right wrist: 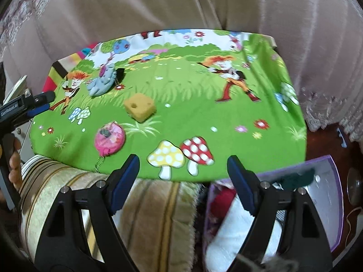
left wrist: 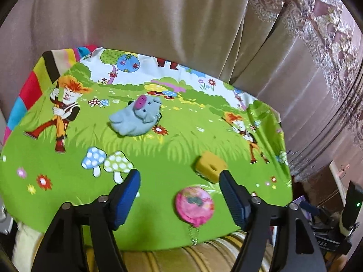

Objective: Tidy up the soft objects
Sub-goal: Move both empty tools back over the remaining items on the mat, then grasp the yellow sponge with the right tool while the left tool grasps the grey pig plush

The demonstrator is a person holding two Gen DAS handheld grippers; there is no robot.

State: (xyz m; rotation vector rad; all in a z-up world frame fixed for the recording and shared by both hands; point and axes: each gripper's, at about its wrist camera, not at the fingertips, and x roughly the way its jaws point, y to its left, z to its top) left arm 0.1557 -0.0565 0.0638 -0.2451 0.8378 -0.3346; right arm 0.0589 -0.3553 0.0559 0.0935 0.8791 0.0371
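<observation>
Three soft things lie on the green cartoon cloth (left wrist: 158, 154). A grey plush pig (left wrist: 138, 117) (right wrist: 102, 82) is towards the back. A yellow sponge cube (left wrist: 209, 165) (right wrist: 140, 107) sits just beyond my left gripper's right finger. A round pink pouch (left wrist: 194, 205) (right wrist: 109, 140) lies near the front edge, in the gap between the left fingers but untouched. My left gripper (left wrist: 179, 174) is open; it also shows at the left edge of the right wrist view (right wrist: 48, 102). My right gripper (right wrist: 183, 159) is open and empty above the cloth's front edge.
A purple box (right wrist: 329, 181) holding white and red soft things stands below the cloth's front right corner, with a blurred dark green thing (right wrist: 295, 178) over its rim. A striped cushion (right wrist: 147, 215) lies in front. Beige curtains (left wrist: 181, 22) hang behind.
</observation>
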